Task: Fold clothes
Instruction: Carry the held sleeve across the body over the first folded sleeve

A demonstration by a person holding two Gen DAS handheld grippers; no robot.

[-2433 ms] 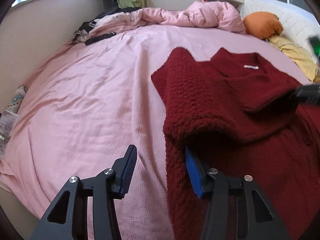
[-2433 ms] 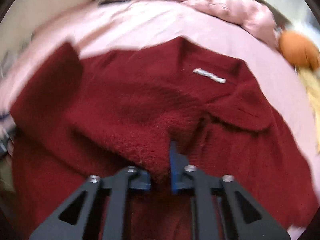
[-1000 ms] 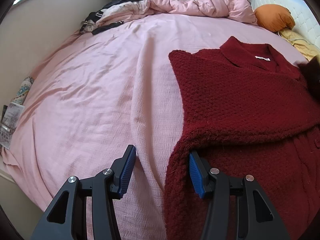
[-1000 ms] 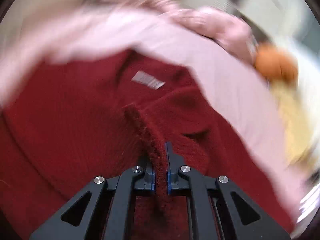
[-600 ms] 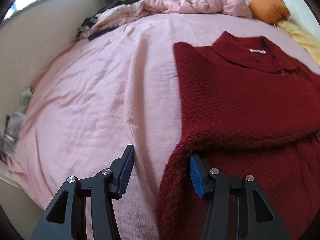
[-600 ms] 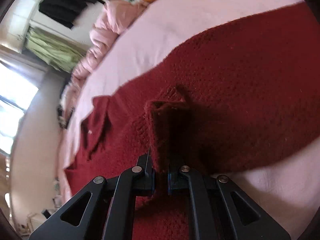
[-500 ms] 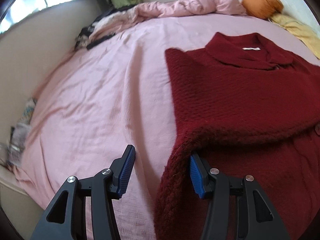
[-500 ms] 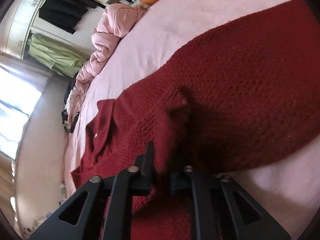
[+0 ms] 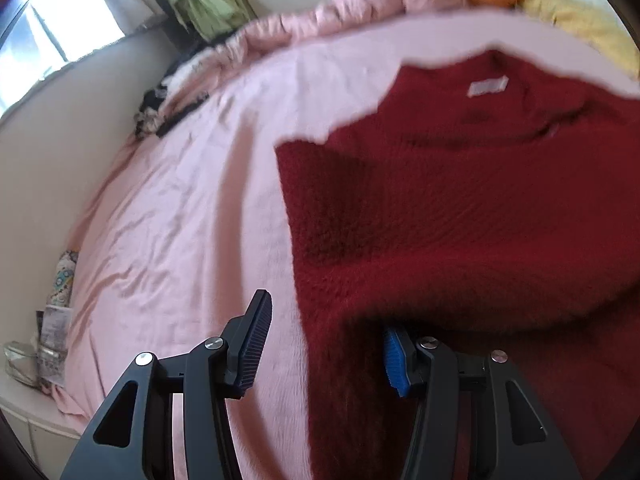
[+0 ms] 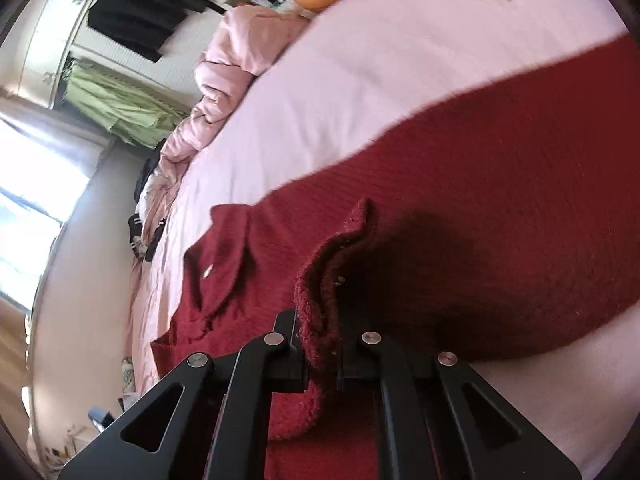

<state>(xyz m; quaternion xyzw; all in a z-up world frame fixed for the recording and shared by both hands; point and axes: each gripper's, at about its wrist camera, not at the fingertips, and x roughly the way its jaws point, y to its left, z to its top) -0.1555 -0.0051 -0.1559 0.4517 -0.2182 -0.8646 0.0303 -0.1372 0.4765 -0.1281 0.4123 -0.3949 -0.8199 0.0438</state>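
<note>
We have the red knit sweater (image 9: 460, 200) lying spread on the pink bedsheet (image 9: 180, 208), collar and white neck label (image 9: 487, 86) toward the far side of the bed. Our right gripper (image 10: 320, 344) is clamped on a thick folded edge of the knit, the jaws nearly together with the fabric pinched between them. Our left gripper (image 9: 324, 344) stands part open: a fold of the sweater drapes over its right finger, while the left finger sits clear above the bare sheet, so we judge nothing is pinched there. The main risk is an uneven fold: only one hand has a firm hold, and the draped side could slide off the left finger if we lift or pull. The bulky knit may also creep out of the right jaws under its own weight, or drag the sheet into wrinkles.
</note>
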